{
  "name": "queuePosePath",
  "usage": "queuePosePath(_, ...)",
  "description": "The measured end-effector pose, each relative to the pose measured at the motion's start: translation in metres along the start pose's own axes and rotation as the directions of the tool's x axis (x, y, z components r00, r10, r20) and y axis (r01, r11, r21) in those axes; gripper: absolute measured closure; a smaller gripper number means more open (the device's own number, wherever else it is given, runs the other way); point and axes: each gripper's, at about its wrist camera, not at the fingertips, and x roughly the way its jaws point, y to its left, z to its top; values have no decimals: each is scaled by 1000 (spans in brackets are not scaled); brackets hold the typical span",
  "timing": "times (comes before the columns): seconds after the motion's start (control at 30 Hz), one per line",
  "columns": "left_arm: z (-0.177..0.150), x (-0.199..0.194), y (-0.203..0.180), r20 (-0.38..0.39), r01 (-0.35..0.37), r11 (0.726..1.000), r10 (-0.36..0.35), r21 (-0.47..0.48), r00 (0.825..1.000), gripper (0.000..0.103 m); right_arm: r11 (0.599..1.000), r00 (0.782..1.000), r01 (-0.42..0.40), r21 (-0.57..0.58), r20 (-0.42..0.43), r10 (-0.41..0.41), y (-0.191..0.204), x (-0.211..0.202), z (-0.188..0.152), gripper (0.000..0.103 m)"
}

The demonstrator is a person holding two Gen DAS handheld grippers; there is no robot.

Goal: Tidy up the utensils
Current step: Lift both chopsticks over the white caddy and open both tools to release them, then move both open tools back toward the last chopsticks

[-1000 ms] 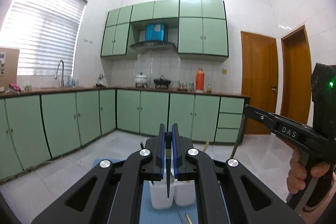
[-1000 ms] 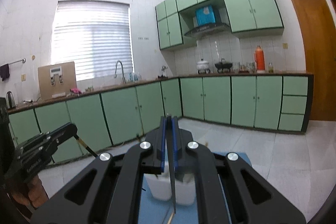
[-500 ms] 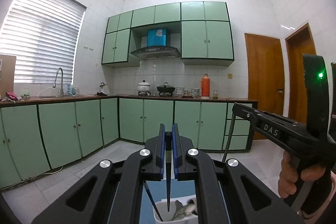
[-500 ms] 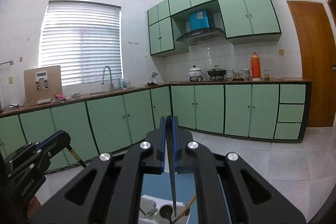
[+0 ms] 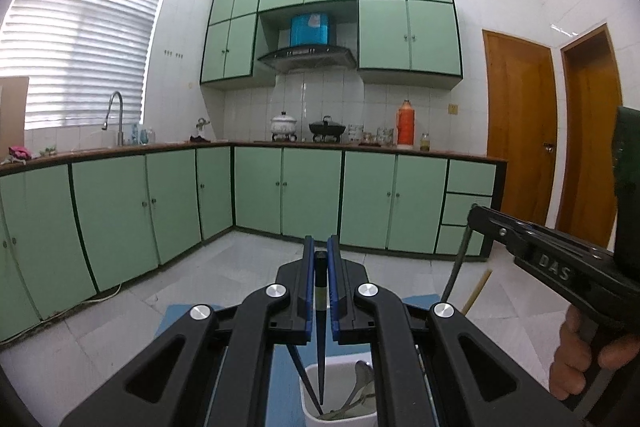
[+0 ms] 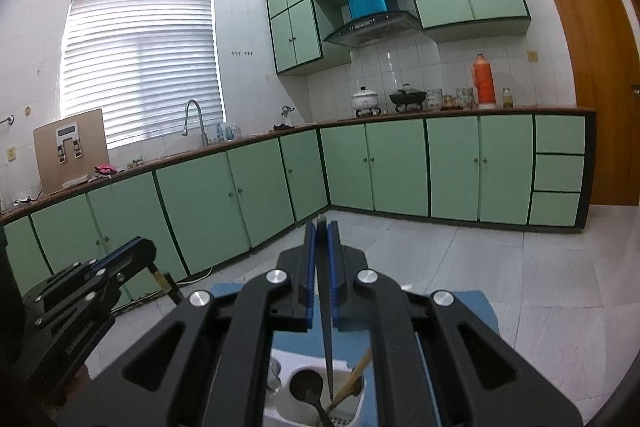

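Both chopsticks, clamped in the left gripper and right gripper, have been lowered into the holder; release is judged next.

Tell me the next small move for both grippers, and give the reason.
Probably lower both a little further, then open. The left gripper is shut on a dark chopstick whose tip hangs inside the white holder. The right gripper is shut on another chopstick, its tip just over a compartment of the holder. Neither looks seated yet.
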Motion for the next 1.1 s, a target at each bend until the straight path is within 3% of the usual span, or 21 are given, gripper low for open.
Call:
queuePosePath(0.37,-22,16,-1,-57,-12,1000,13,6,998,97,1000,998,6,-8,-66,-7,3,9,-36,98)
queuePosePath(0.7,-21,13,-1,-60,-22,1000,23,12,998,96,999,998,39,-11,-51,-39,3,-1,-34,96)
queuePosePath(0.77,-18,10,1,-50,-24,1000,24,11,998,92,999,998,50,-18,-36,-50,2,-6,-33,93)
queuePosePath(0.87,-16,3,4,-36,-26,1000,26,2,999,77,998,998,58,-13,-17,-58,-1,-16,-30,91)
queuePosePath(1.1,-18,-14,11,-10,-47,999,47,-10,999,57,996,996,85,11,16,-85,-12,-36,-33,64)
